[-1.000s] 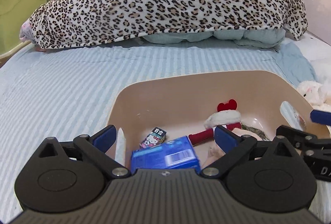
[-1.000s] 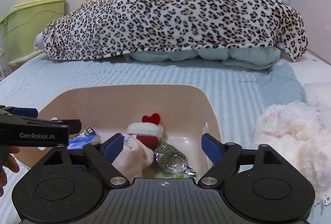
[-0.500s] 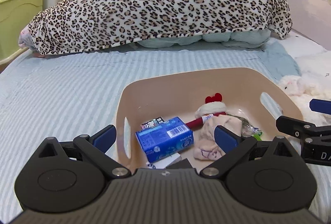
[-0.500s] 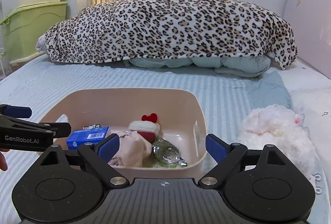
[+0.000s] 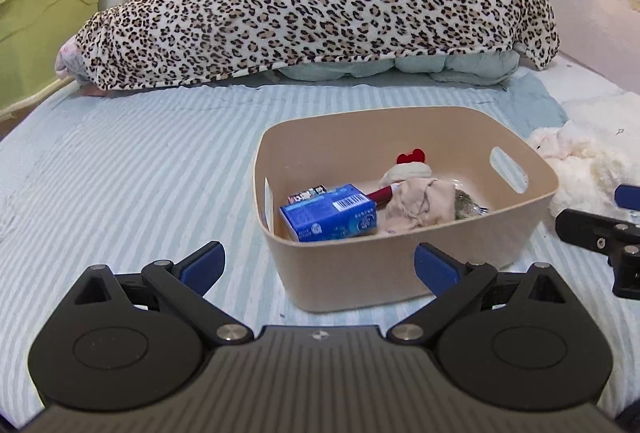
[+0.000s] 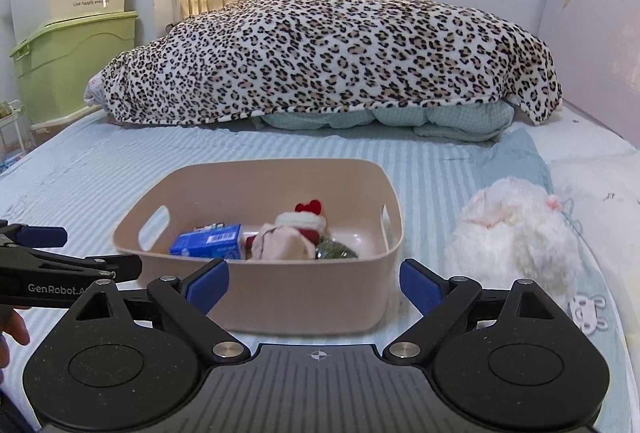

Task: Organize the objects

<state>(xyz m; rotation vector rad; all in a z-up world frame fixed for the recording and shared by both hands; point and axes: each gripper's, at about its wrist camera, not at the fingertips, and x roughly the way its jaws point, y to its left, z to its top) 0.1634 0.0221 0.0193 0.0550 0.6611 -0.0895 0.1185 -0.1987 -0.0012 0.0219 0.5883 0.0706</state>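
A beige plastic bin [image 5: 520, 217] [image 6: 132, 229] stands on the striped bed. In it lie a blue box [image 5: 330, 217] [image 6: 208, 241], a small card pack [image 5: 308, 194], a red and white plush [image 5: 410, 165] [image 6: 305, 219], a beige cloth [image 5: 420, 203] [image 6: 280, 243] and a clear bag of green stuff [image 6: 336, 251]. My left gripper [image 5: 318, 267] is open and empty, in front of the bin. My right gripper [image 6: 314, 283] is open and empty, also just short of the bin. A fluffy white plush [image 6: 516, 237] [image 5: 588, 161] lies right of the bin.
A leopard blanket [image 5: 312, 9] covers a heap of bedding at the far end of the bed. Green and white storage boxes [image 6: 68, 33] stand to the left. A pale board [image 6: 596, 49] leans on the right wall.
Both grippers have pulled back and up from over the bin, so the whole bin now shows in front of them. Both stay open and empty.
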